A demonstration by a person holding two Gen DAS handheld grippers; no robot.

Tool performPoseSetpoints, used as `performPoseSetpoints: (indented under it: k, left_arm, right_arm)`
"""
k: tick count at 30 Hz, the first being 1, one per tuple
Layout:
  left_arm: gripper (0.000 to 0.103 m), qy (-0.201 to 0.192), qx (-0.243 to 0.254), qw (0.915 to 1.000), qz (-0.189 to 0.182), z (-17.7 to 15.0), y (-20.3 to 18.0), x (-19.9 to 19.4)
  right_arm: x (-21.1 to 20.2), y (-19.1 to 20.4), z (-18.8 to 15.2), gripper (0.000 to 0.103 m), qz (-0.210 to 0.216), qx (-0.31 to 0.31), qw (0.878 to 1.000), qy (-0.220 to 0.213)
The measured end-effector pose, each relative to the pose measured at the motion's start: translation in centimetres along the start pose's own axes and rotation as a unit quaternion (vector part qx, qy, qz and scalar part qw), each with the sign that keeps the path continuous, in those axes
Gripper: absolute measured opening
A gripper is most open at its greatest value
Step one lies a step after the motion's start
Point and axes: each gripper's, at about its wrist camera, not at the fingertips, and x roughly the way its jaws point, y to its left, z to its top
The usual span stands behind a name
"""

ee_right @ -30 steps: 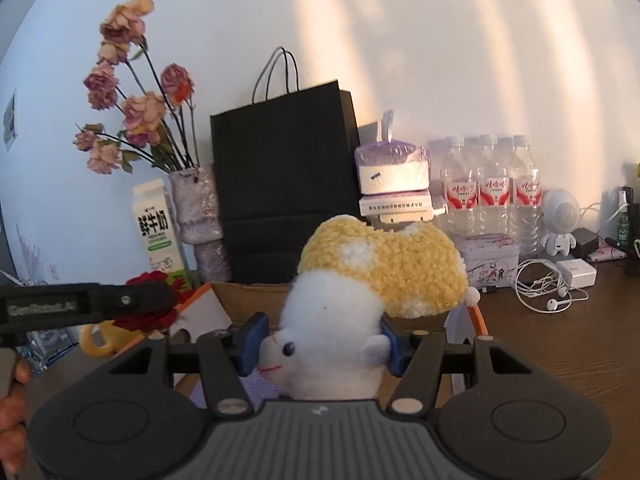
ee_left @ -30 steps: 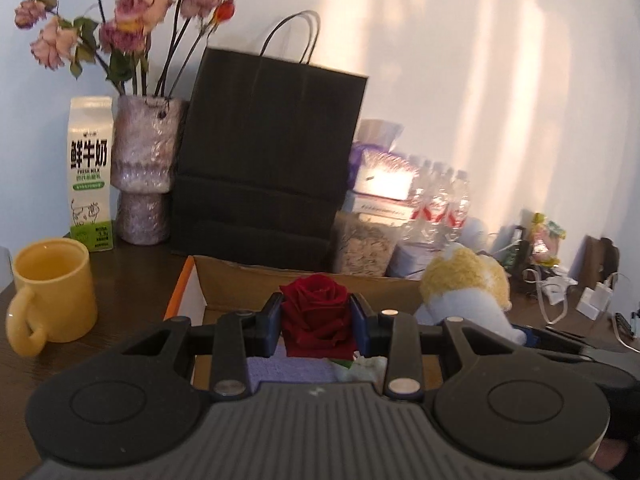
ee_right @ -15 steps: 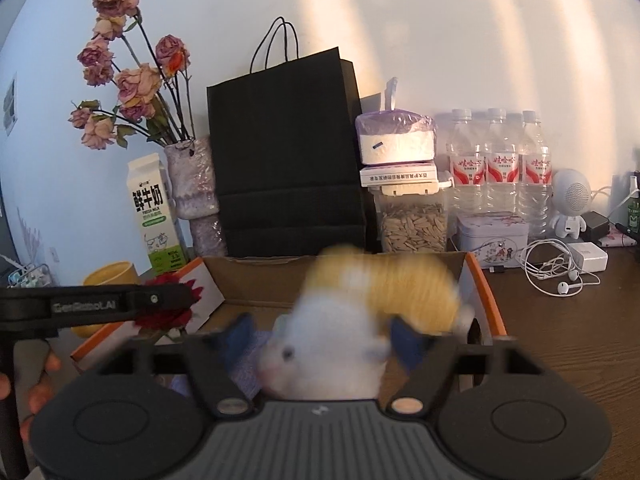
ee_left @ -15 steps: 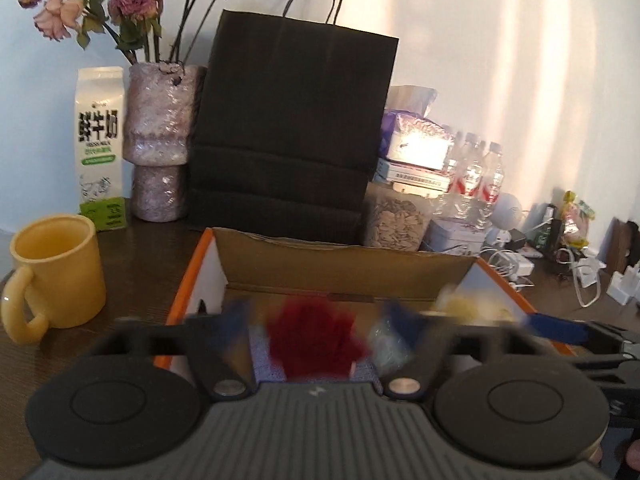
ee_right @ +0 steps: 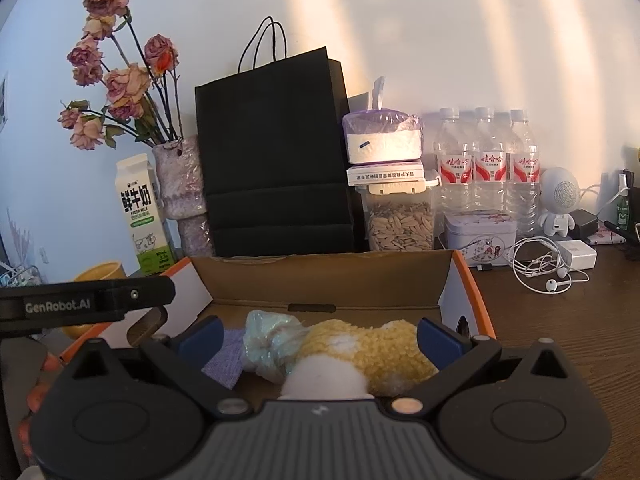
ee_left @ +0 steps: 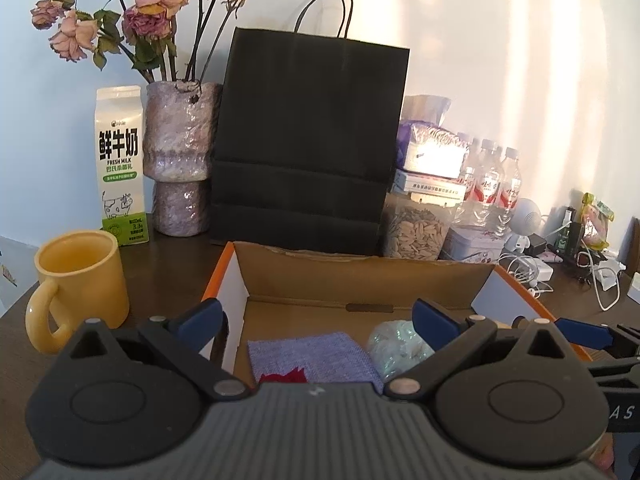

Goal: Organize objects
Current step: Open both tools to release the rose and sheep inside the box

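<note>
We hold both grippers, left [ee_left: 320, 318] and right [ee_right: 320, 334], spread wide and empty; rose [ee_left: 283, 376] and plush [ee_right: 360, 354] lie in the box [ee_left: 360, 270].

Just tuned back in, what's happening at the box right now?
A person is packing items into the cardboard box. Both tools have just been opening and grip nothing. The left tool hangs over a red rose lying on a purple cloth. The right tool straddles the yellow-and-white plush toy, which rests in the box beside a crinkly wrapped bundle.
</note>
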Motion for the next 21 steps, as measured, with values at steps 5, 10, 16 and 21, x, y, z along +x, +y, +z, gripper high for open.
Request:
performPoseSetpoints:
  k: [5,10,16,21]
  left_arm:
    - [0.103,-0.017,-0.002,0.9998,-0.004,0.6,-0.3,-1.3]
    - [0.103,-0.032,-0.01,0.9994,-0.006,0.8,0.2,-3.8]
    - [0.103,-0.034,-0.022,0.999,0.022,0.5,1.7,-6.9]
    - [0.103,-0.044,-0.046,0.9974,0.035,0.1,3.5,-9.3]
  right_arm:
    - [-1.1,0.4,0.3,0.103,0.001,-0.009,1.0,-0.011]
    - [-3.2,0.8,1.0,0.103,0.001,-0.02,0.999,-0.033]
    - [-5.8,0.9,1.4,0.103,0.009,-0.021,0.999,-0.044]
    - [-7.8,1.6,1.5,0.103,0.023,-0.038,0.998,-0.043]
